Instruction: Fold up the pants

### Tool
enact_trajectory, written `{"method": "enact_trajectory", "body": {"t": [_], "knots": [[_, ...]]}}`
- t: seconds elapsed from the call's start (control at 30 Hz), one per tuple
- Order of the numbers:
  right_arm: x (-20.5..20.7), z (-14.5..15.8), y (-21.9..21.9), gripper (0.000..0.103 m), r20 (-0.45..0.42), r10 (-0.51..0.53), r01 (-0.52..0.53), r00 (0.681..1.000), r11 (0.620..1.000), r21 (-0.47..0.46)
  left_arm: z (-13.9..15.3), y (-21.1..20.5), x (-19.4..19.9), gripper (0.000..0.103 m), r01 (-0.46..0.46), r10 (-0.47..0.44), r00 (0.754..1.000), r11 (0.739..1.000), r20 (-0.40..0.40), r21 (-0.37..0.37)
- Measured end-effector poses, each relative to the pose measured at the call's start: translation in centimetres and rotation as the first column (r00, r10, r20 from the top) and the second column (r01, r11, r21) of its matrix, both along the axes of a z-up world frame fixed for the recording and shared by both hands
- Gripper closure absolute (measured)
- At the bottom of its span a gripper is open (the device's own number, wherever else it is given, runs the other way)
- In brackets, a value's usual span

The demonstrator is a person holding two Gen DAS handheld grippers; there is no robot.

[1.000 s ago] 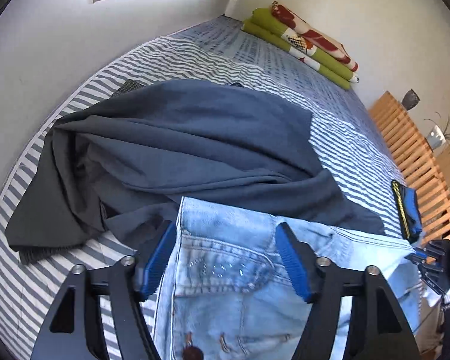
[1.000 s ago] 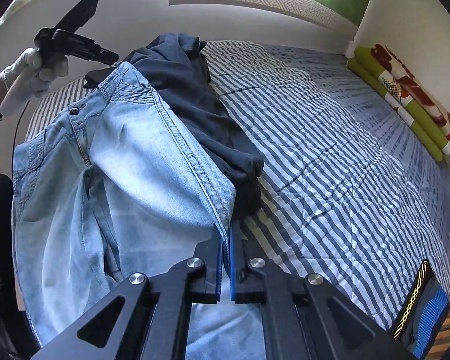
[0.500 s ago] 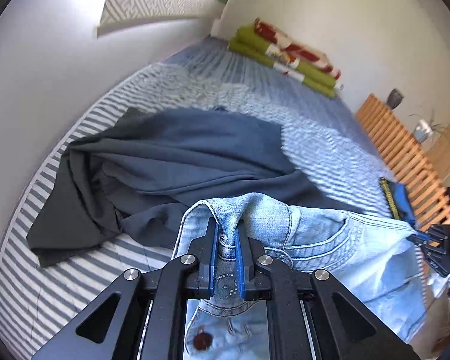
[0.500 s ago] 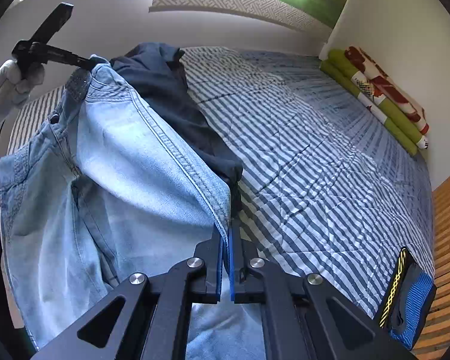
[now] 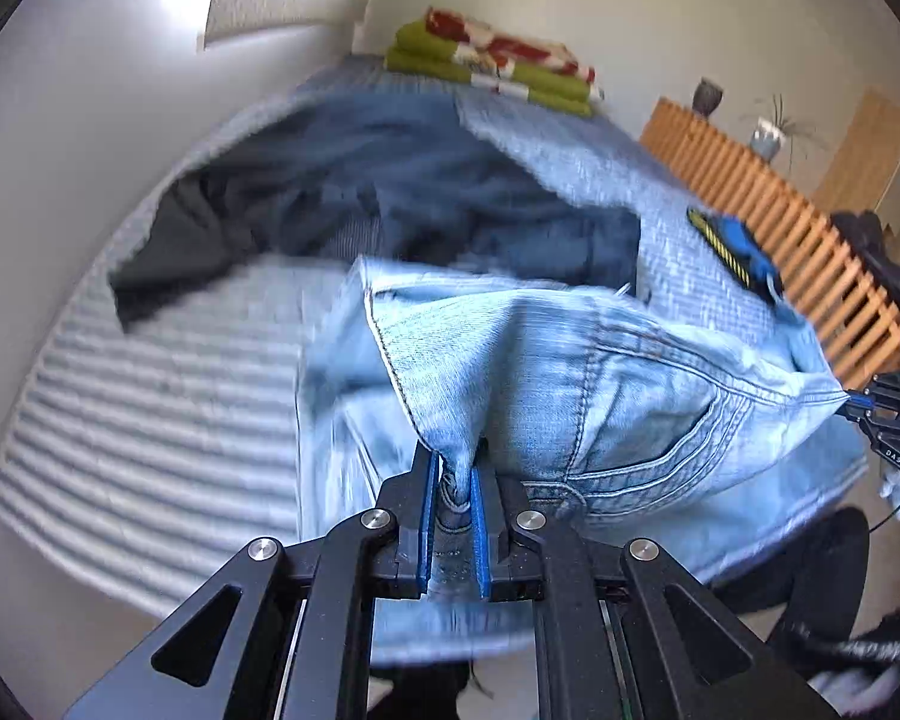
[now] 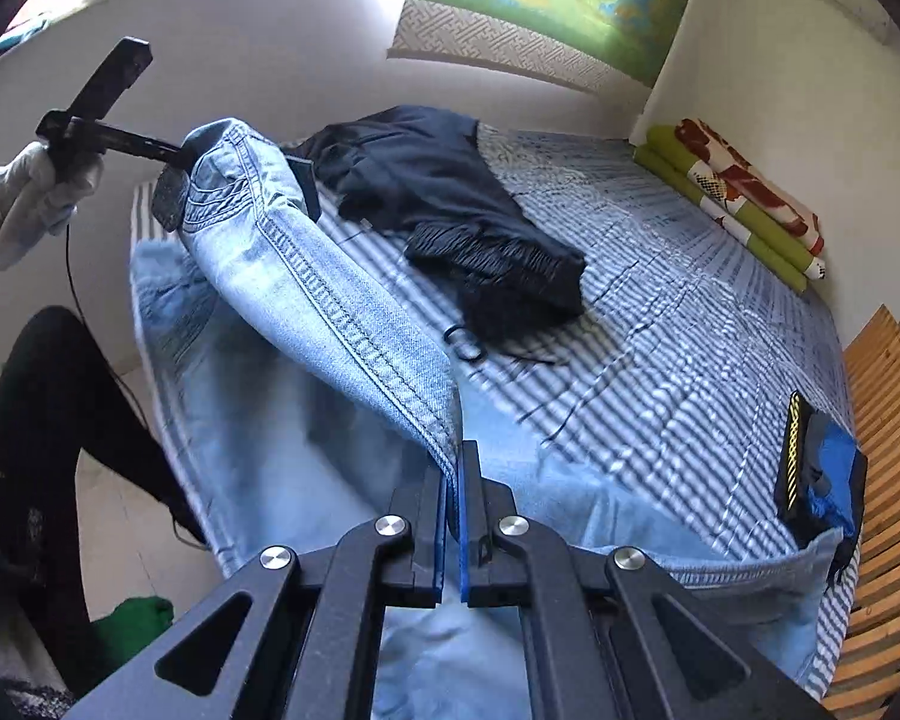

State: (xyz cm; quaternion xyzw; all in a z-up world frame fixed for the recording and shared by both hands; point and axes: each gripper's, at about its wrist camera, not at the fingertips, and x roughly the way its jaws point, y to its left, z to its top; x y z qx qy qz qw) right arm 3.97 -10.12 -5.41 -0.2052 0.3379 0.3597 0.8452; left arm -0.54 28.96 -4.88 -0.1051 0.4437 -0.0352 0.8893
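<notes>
Left wrist view: left gripper (image 5: 455, 483) has its blue pads pinched on a bunched fold of the jeans' (image 5: 570, 372) waistband, with denim filling the narrow gap between the fingers. Right wrist view: right gripper (image 6: 453, 483) has its jaws pressed nearly together on the thin stitched edge of the same jeans (image 6: 330, 300), seam running straight into the pads.

Light-blue jeans hang stretched between the two grippers, lifted off the near end of the bed (image 6: 690, 312); the lower part drapes down over the bed's near edge toward the floor. In the right wrist view the left gripper (image 6: 177, 153) shows at upper left, held by a white-gloved hand (image 6: 36, 198), at the waistband corner. In the left wrist view the right gripper (image 5: 858, 405) shows at the far right edge, holding the opposite corner.

Edges and room:
- Dark navy garment (image 6: 450, 210) lies crumpled on the striped bedcover, beyond the jeans, apart from them in the right wrist view.
- Blue and black object with yellow markings (image 6: 822, 468) lies near the bed's right edge, beside the wooden slatted frame (image 6: 888, 420).
- Folded green and red blanket (image 6: 744, 192) sits at the far end against the wall.
- Striped bedcover between the dark garment and the blue object is bare.
- Person's dark-clad leg (image 6: 42, 420) stands at the bed's near left side.
</notes>
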Motion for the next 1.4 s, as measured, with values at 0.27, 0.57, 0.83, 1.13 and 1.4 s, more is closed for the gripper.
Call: {"method": "enact_trajectory", "body": {"t": [0.27,0.57,0.83,1.13,1.4], "knots": [[-3.3,-7.2,2.4,0.1,-0.094,-0.016,0.005,0.995,0.993,-0.117,-3.3,0.5,-4.7,0.055,-0.066,0.055,0.995,0.991,-0.088,-0.121],[-2.8,-6.6,2.5,0.1,-0.092,-0.019,0.007,0.996,0.991,-0.134,-1.6,-1.1,-4.6,0.048,0.001,-0.011,0.996,0.994,-0.09,-0.113],[-1.3,-5.6,2.8,0.1,-0.079,-0.016,0.006,0.997,0.991,-0.134,1.7,-3.4,-6.1,0.047,0.069,-0.046,0.994,0.963,-0.094,0.259],[3.4,-3.9,3.4,0.1,-0.065,-0.063,0.054,0.996,0.991,-0.122,-1.9,-12.0,-2.8,0.047,0.505,-0.369,0.858,0.737,-0.358,0.449],[3.1,-3.8,3.5,0.1,-0.029,-0.041,0.036,0.999,0.988,-0.147,-3.2,-9.5,1.5,0.038,0.545,-0.402,0.816,0.776,-0.416,0.319]]}}
